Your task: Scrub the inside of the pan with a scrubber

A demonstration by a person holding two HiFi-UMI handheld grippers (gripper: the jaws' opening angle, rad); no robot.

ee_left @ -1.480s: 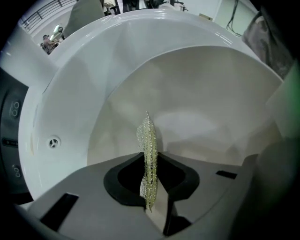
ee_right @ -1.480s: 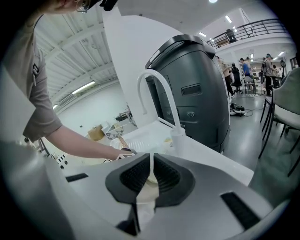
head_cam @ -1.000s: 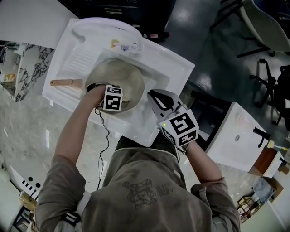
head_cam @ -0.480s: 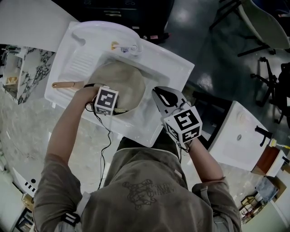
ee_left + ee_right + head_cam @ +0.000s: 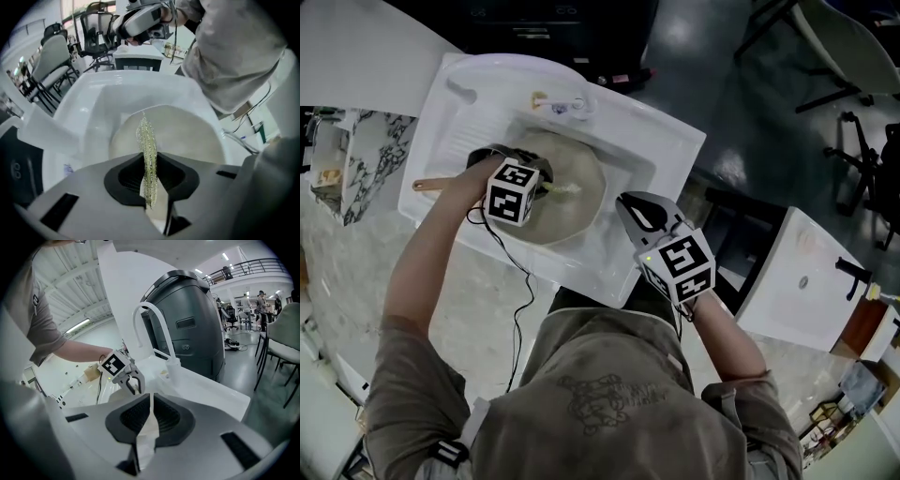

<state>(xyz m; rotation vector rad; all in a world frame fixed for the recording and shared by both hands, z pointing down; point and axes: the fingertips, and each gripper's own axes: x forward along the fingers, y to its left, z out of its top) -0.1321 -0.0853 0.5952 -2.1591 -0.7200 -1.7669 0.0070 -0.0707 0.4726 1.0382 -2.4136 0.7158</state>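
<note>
A round beige pan (image 5: 574, 214) lies in the white sink (image 5: 667, 142), its wooden handle (image 5: 439, 184) pointing left. My left gripper (image 5: 546, 187) hovers over the pan's left half, shut on a thin glittery yellow-green scrubber (image 5: 147, 145) that sticks out past the jaws toward the pan floor (image 5: 190, 136). In the head view the scrubber (image 5: 565, 190) lies over the pan's middle. My right gripper (image 5: 630, 202) hangs above the sink's right front rim, shut with nothing between its jaws (image 5: 151, 398). From the right gripper view the left gripper (image 5: 132, 385) shows low in the basin.
A white curved faucet (image 5: 151, 319) rises at the sink's back edge. A dark grey machine (image 5: 190, 319) stands behind it. A second white sink unit (image 5: 797, 281) sits to the right, a marble counter (image 5: 356, 159) to the left. Office chairs (image 5: 56, 56) stand beyond the sink.
My left gripper has moved with the scrubber from the pan's near rim up toward its far left part. The right gripper has stayed near the sink's right front rim.
</note>
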